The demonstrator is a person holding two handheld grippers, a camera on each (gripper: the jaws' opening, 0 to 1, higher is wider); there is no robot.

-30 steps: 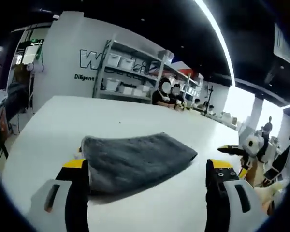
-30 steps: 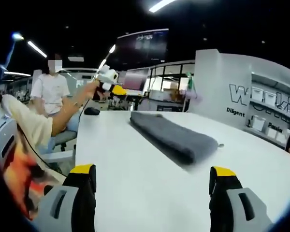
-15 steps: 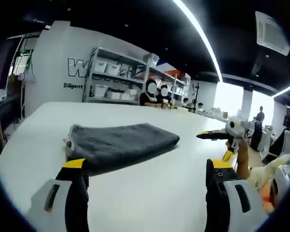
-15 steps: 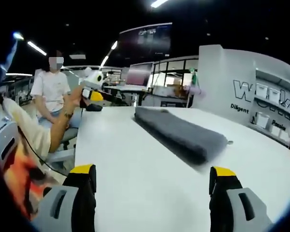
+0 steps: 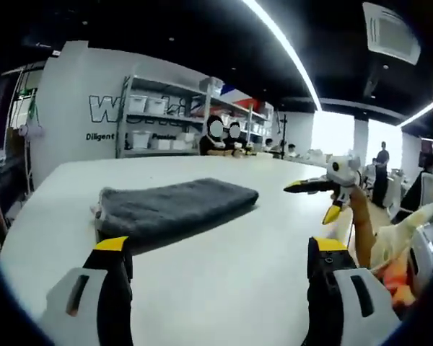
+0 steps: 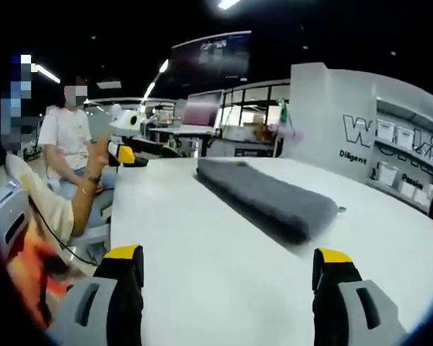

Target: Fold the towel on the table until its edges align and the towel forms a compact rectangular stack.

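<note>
The grey towel [image 5: 175,207] lies folded into a long, flat stack on the white table [image 5: 224,288], its edges roughly in line. In the left gripper view it sits ahead of the left gripper [image 5: 224,249], towards its left jaw but apart from it. That gripper is held low over the table, its jaws wide apart with nothing between them. Off to the right in the same view, the right gripper [image 5: 325,189] is raised above the table edge, held in a hand [image 5: 359,216] with the forearm angled upward; its yellow-tipped jaws look parted.

In the right gripper view the towel [image 6: 270,198] runs diagonally across the table [image 6: 202,267], well ahead of the right gripper [image 6: 229,254], whose jaws stand wide apart and bare. At the left of this view the left gripper [image 6: 126,140] is lifted beside the table's edge on an outstretched arm. A person in a white shirt [image 6: 65,137] sits behind it.
</note>
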